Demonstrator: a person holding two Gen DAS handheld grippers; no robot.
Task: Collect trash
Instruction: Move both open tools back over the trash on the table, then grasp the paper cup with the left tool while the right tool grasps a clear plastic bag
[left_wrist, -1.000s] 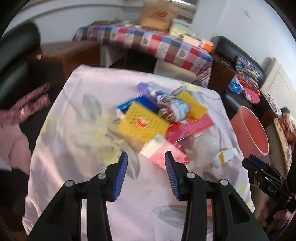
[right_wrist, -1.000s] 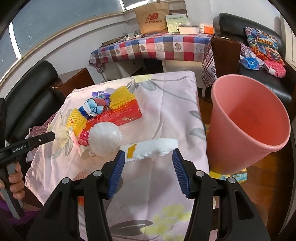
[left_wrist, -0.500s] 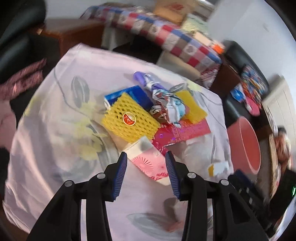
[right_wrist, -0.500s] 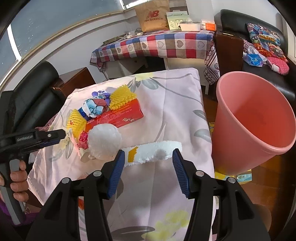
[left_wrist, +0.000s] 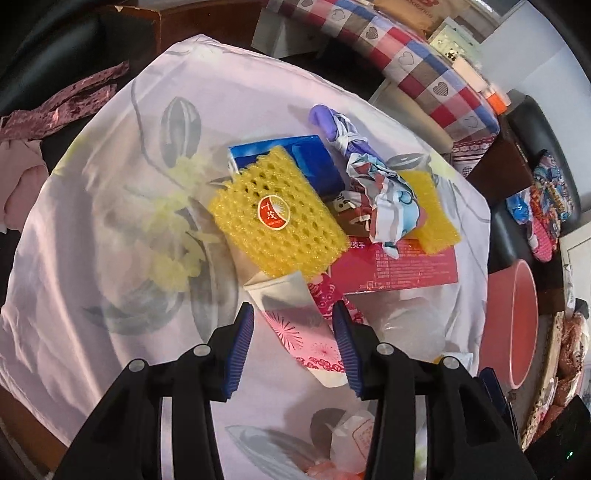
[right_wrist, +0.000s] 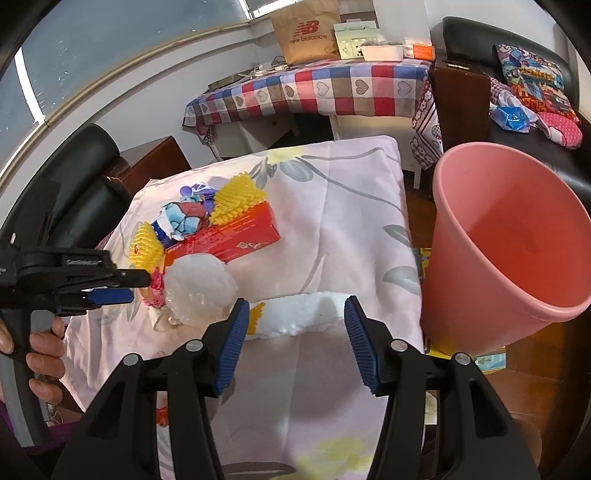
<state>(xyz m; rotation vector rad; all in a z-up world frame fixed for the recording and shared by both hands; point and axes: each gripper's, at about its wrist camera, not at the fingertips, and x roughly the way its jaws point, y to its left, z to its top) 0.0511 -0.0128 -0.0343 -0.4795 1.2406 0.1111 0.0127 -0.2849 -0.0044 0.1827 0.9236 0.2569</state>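
Left gripper (left_wrist: 293, 341) opening, pink packet (left_wrist: 303, 332) framed between its untouching pads, right gripper (right_wrist: 293, 345) parted around white foam strip (right_wrist: 299, 319) (no contact seen) near the table's (right_wrist: 354, 206) bin-side edge, pink bin (right_wrist: 506, 251) beside.

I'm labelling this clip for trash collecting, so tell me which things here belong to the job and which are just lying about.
Job:
pink bin
white foam strip
pink patterned wrapper
yellow foam net
red box
crumpled wrapper
clear plastic wad

Lying about:
paper bag
checked tablecloth
black armchair
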